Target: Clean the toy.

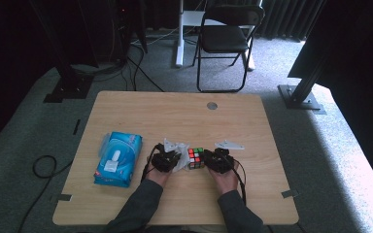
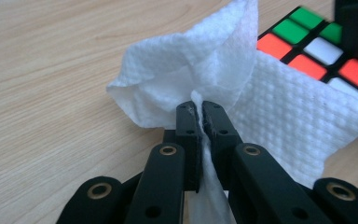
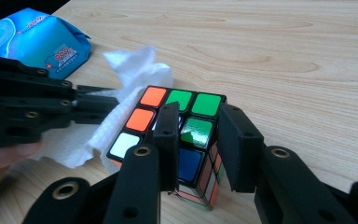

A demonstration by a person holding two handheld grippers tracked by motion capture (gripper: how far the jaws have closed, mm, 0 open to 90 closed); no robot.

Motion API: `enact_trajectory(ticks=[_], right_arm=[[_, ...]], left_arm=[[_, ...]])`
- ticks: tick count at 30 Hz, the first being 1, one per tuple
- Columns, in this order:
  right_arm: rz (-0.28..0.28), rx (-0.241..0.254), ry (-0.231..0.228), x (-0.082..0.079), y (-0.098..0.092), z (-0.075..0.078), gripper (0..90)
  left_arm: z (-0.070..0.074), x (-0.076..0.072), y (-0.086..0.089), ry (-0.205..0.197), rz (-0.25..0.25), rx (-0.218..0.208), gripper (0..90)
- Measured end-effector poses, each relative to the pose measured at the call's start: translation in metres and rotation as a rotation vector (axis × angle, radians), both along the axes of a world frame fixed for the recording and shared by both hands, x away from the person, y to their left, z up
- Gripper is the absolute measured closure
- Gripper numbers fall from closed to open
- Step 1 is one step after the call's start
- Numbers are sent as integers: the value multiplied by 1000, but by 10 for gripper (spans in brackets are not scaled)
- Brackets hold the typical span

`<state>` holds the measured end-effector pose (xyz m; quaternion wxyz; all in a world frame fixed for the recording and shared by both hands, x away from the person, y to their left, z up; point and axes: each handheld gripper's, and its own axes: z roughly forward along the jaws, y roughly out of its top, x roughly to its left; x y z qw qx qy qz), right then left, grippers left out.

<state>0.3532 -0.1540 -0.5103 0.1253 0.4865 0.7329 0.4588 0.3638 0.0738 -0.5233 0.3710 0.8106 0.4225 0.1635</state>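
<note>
A colour cube [image 1: 196, 158] sits at the table's middle front. My right gripper [image 1: 220, 160] is shut on the colour cube [image 3: 206, 103], one jaw across the top face and the other on the right side; the gripper [image 3: 200, 140] holds it by a near corner. My left gripper [image 1: 165, 159] is shut on a white wipe [image 1: 179, 164]. In the left gripper view the jaws [image 2: 200, 109] pinch a fold of the wipe [image 2: 270, 107], which lies against the left side of the cube [image 2: 326, 51]. The wipe [image 3: 135, 70] bunches up beside the cube.
A blue pack of wipes [image 1: 118, 159] lies on the wooden table [image 1: 175, 114] at the left, also seen as the blue pack [image 3: 37, 42]. A round cable hole [image 1: 212, 105] is near the far edge. A folding chair [image 1: 226, 39] and frame posts stand beyond the table.
</note>
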Motion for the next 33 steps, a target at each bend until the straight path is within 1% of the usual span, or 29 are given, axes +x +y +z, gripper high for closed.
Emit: enact_trajectory(ticks=[5,7,8,11,13,14,16,18,19,23,24,25,26,28,30,33], right_arm=[[-1,1,0,0,0,0,697],[0,1,0,0,0,0,697],[0,1,0,0,0,0,697],[0,1,0,0,0,0,697],[0,1,0,0,0,0,697],[-1,1,0,0,0,0,697],[0,0,0,0,0,0,697],[0,0,0,0,0,0,696],[0,0,0,0,0,0,697],[0,0,0,0,0,0,697],[0,0,-1,0,0,0,697],[-1,0,0,0,0,0,697],[-1,1,0,0,0,0,697],[-1,1,0,0,0,0,697],[-1,1,0,0,0,0,697],[0,1,-1,0,0,0,697]], left_arm=[[7,-8,1,-29,-28,-29,865],[12,-12,-2,-47,-55,-46,865],[12,-12,-2,-47,-55,-46,865],[17,-16,-9,-59,-85,-48,865],[17,-16,-13,-58,-98,-37,864],[15,-16,-16,-52,-103,-22,865],[13,-15,-17,-45,-103,-25,864],[10,-15,-18,-40,-103,-15,865],[7,-15,-18,-31,-97,-22,865],[-1,-11,-20,-6,-94,-3,865],[-1,-11,-20,-6,-94,-3,865],[-5,-10,-21,1,-93,10,865],[-7,-9,-22,5,-91,15,865],[-12,-9,-23,1,-95,39,864],[-15,-8,-24,8,-91,45,865],[-16,-9,-25,4,-93,52,865]])
